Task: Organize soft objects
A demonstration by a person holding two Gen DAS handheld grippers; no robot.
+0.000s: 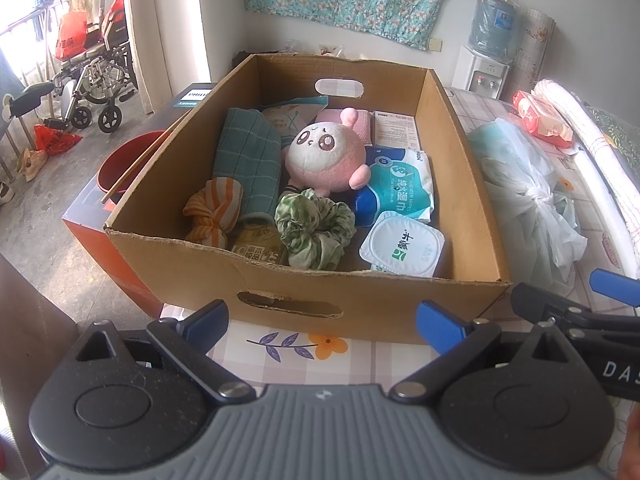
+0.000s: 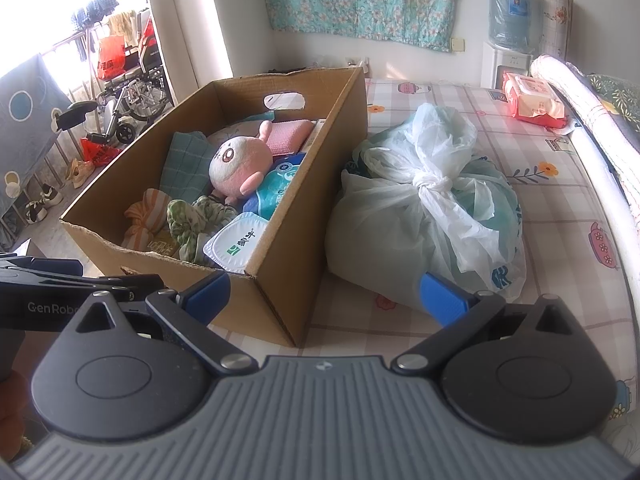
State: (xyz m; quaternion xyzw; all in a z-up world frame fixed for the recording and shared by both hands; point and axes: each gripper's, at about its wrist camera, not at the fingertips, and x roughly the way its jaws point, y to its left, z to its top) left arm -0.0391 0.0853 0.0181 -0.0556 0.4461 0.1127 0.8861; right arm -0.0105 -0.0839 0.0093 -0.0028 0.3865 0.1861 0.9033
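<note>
A cardboard box (image 1: 460, 160) (image 2: 320, 208) stands on the bed. In it lie a pink plush toy (image 1: 326, 154) (image 2: 236, 164), a green scrunchie (image 1: 316, 228) (image 2: 192, 220), an orange striped knotted cloth (image 1: 214, 210) (image 2: 146, 216), a teal towel (image 1: 248, 156) (image 2: 186, 160), a pink cloth (image 1: 362, 120) (image 2: 288, 132), a wet-wipes pack (image 1: 400, 188) (image 2: 280, 188) and a yogurt cup (image 1: 402, 246) (image 2: 236, 246). My left gripper (image 1: 322, 324) is open and empty before the box's near wall. My right gripper (image 2: 324, 294) is open and empty at the box's near right corner.
A knotted white plastic bag (image 2: 432, 208) (image 1: 532, 200) lies right of the box. A red wipes pack (image 2: 534, 104) (image 1: 544, 120) and a rolled quilt (image 2: 592, 128) lie along the bed's far right. A red basin (image 1: 128, 160) sits left of the box, with floor beyond.
</note>
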